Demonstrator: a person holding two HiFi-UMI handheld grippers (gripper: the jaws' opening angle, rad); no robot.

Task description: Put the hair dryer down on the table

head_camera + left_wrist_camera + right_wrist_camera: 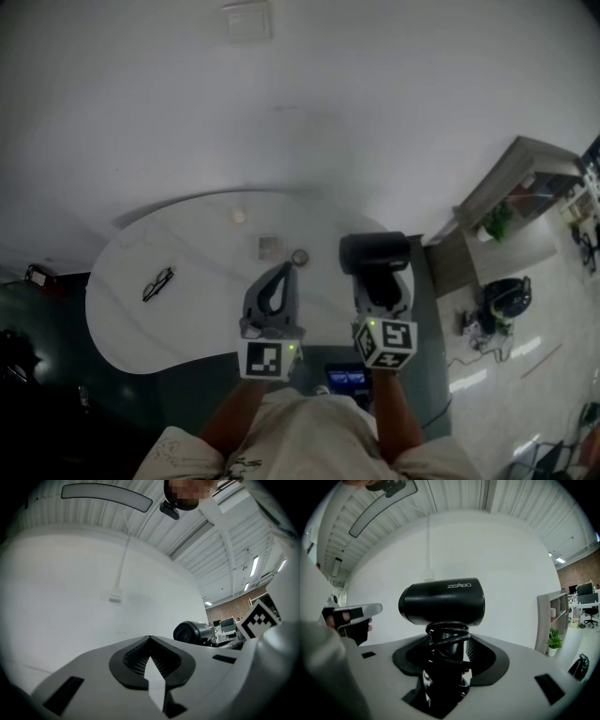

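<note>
A black hair dryer [375, 251] stands upright in my right gripper [381, 279], over the right end of the white table [187, 309]. In the right gripper view its barrel [443, 602] points sideways above the jaws. The handle, with the black cord [447, 637] coiled round it, is clamped in my right gripper [447, 651]. My left gripper [286, 269] hovers just left of it, fingertips together and nothing between them. In the left gripper view my left gripper [150, 639] has the hair dryer [192, 631] beyond it to the right.
On the table lie a pair of glasses [157, 283], a small round thing [238, 216], a square piece [270, 247] and a little ring [299, 257]. A grey shelf unit [511, 183] with a plant [497, 222] stands at the right, and a black object [506, 298] sits on the floor.
</note>
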